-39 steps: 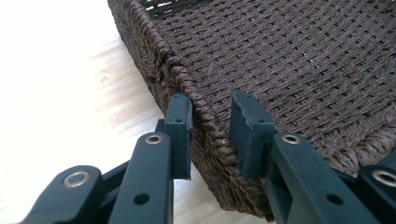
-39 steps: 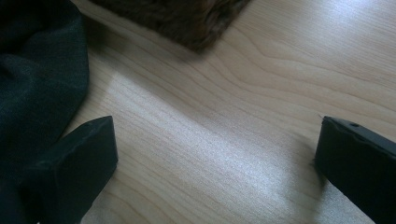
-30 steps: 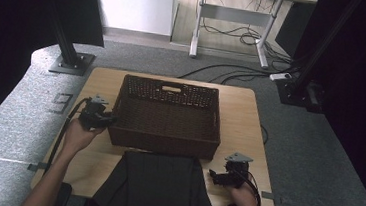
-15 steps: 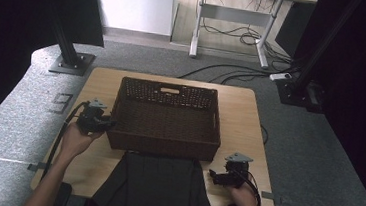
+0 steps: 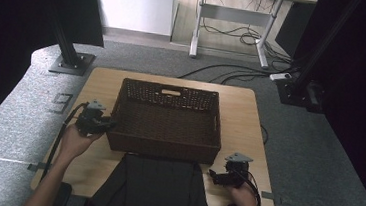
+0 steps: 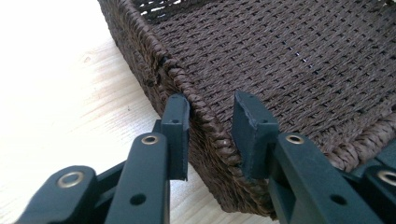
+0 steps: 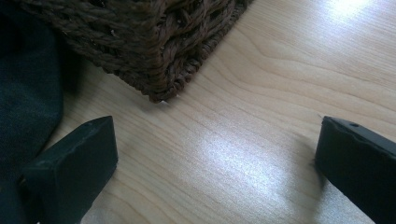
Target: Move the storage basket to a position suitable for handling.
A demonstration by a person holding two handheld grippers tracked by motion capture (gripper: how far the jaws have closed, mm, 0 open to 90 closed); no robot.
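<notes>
— Where is the basket [image 5: 167, 119] found?

— It is set in the middle of the wooden counter [image 5: 99, 85], with a dark cloth [image 5: 151, 188] laid just in front of it.

— What is seen on the left?

— The left gripper [image 6: 210, 135] is placed at the basket's left rim. Its fingers [image 6: 176, 135] are parted, one outside the wall and one inside. The rim is not yet squeezed.

— And on the right?

— The right gripper [image 5: 226, 176] is held low over the counter, near the basket's front right corner. Its fingers [image 7: 74, 163] are spread wide and nothing is gripped.

— How would the basket feel when lifted?

— It is woven and looks empty, so it is likely light. The wall can probably be bent a little, but the thick braided rim looks stiff. The weave is rough, so slipping is not expected.

— Where should it be held?

— The rim is best pinched, one side in each gripper, so the basket is kept level.
</notes>
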